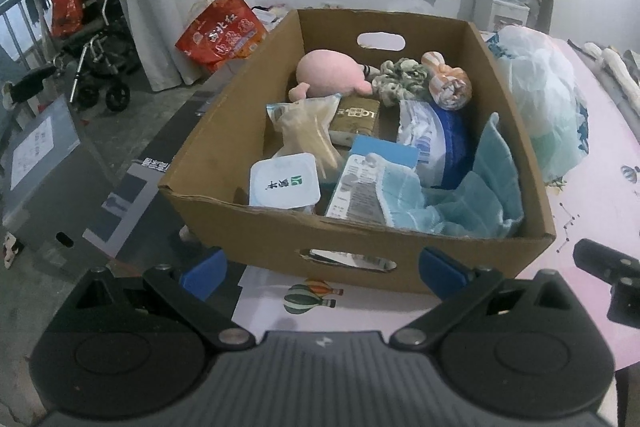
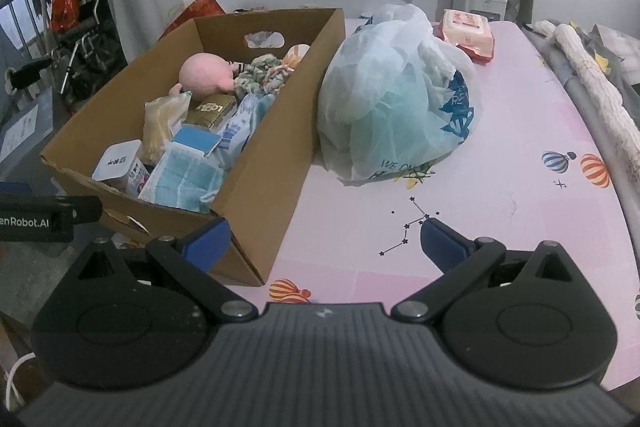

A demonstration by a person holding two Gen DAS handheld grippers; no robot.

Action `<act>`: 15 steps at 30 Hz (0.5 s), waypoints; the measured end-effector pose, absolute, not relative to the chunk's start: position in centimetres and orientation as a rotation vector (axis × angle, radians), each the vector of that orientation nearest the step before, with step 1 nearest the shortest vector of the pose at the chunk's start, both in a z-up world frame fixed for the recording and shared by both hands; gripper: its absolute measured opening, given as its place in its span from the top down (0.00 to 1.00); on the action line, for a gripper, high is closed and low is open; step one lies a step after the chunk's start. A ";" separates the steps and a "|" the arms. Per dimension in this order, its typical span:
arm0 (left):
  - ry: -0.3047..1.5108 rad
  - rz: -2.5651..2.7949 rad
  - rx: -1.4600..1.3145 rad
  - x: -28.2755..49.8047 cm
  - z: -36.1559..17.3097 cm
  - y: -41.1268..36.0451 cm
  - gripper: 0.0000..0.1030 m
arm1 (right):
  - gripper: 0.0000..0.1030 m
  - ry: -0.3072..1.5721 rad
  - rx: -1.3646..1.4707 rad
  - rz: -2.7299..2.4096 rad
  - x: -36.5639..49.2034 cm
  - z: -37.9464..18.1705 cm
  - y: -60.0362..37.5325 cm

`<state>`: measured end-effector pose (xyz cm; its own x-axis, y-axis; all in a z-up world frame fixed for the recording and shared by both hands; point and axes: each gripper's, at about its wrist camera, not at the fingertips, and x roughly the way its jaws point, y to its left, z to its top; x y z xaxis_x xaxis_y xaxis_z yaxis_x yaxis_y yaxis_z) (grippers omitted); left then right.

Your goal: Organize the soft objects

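A cardboard box (image 1: 360, 247) (image 2: 276, 155) stands on the pink table and holds a pink plush toy (image 1: 328, 73) (image 2: 206, 73), a green scrunchie (image 1: 402, 79), a rolled orange-striped cloth (image 1: 448, 83), a light blue cloth (image 1: 472, 199) (image 2: 184, 179), packets and a white tub (image 1: 284, 183). My left gripper (image 1: 324, 273) is open just before the box's near wall, holding nothing. My right gripper (image 2: 324, 245) is open over the table by the box's near right corner, also bare. A white plastic bag (image 2: 396, 99) (image 1: 548, 99) full of pale green stuff sits right of the box.
A pack of wet wipes (image 2: 466, 33) lies behind the bag. A white knitted roll (image 2: 592, 79) runs along the table's right edge. A red gift bag (image 1: 222, 31), a stroller (image 1: 96, 67) and a grey carton (image 1: 44, 163) stand on the floor to the left.
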<state>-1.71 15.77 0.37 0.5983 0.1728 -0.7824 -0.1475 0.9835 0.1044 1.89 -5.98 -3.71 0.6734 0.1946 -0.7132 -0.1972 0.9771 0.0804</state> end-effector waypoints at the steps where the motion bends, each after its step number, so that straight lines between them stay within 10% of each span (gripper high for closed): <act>1: 0.911 0.184 0.030 -1.7 0.3 15.7 0.00 | 0.01 0.803 -0.005 0.220 1.9 -3.7 -6.0; 15: 0.918 0.155 0.021 -1.7 0.1 15.7 0.00 | 0.01 0.808 -0.020 0.208 1.9 -3.9 -5.6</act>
<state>-1.66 15.73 0.13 0.5968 0.1422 -0.7897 -0.1246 0.9887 0.0838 1.88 -5.60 -3.87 0.6714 0.1774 -0.7196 -0.1925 0.9793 0.0619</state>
